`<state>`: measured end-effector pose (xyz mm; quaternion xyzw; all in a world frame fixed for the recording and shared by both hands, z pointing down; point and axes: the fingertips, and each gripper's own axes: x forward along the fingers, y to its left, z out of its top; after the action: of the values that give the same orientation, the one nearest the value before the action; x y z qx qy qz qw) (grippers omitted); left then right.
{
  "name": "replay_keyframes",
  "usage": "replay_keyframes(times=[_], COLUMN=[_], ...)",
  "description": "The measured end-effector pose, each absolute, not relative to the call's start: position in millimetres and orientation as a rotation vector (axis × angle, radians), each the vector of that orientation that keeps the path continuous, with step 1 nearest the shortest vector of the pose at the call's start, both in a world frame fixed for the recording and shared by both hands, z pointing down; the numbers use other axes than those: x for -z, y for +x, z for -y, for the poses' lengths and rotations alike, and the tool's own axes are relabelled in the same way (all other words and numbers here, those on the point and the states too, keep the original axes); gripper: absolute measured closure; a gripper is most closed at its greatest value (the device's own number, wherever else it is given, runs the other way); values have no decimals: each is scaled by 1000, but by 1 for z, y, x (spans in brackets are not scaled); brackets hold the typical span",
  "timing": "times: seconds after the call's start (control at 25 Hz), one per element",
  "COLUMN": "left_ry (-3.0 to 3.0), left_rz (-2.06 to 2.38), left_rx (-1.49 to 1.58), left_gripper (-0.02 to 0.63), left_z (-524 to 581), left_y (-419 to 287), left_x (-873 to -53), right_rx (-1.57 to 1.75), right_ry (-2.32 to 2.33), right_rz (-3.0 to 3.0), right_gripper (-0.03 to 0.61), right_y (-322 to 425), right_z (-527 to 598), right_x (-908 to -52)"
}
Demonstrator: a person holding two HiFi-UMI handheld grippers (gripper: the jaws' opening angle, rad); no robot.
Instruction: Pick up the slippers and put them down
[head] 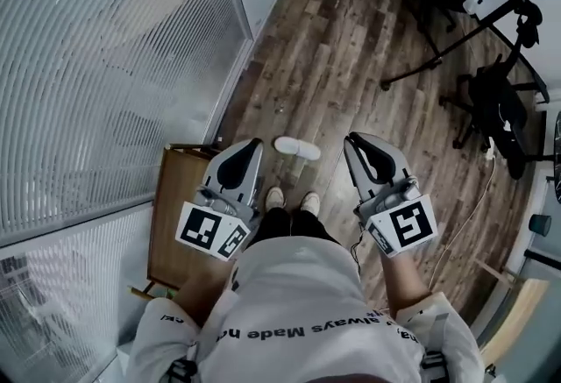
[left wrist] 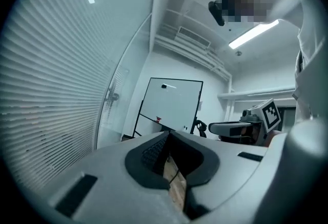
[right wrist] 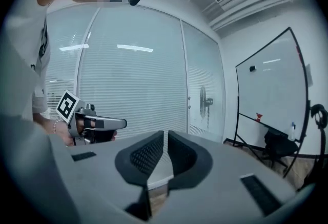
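Left hand-held gripper (head: 252, 146) and right hand-held gripper (head: 354, 141): both closed, empty, seemingly because 1 white slipper (head: 296, 147) lies on the floor (head: 351, 39), frame centre.

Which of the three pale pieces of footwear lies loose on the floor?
The white slipper lying crosswise ahead; the two pale shoes are on the person's feet.

White shirt (head: 298, 280), black print reading "always Made"; remainder cut off
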<state>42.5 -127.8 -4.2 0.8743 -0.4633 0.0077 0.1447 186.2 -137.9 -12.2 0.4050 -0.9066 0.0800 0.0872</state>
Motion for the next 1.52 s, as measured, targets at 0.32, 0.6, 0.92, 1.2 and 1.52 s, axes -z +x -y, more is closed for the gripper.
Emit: replay_keyframes(times=[0.32,0.6,0.92,1.2,1.52], left_ry=[2626,2701,2737,2751,2766], left_rz=[1339,1318,1271,1274,1272], left_rx=[52,59,86,103,111], left_gripper=[601,601,601,601,601], left_z=[122,114,108,109,106], left_y=[48,46,54,58,58], left_x=[72,107,130,136,140], right_rx=[-162,-101,-107,-80,-76], right_ry=[1231,1214,1243,1261,1263], right_rz=[2769,2794,2804,2806,2813], right_gripper=[548,548,551,558,558], right_y=[177,168,173,173,170], right_z=[123,111,104,102,102], right_x=[80,111,129,133,133])
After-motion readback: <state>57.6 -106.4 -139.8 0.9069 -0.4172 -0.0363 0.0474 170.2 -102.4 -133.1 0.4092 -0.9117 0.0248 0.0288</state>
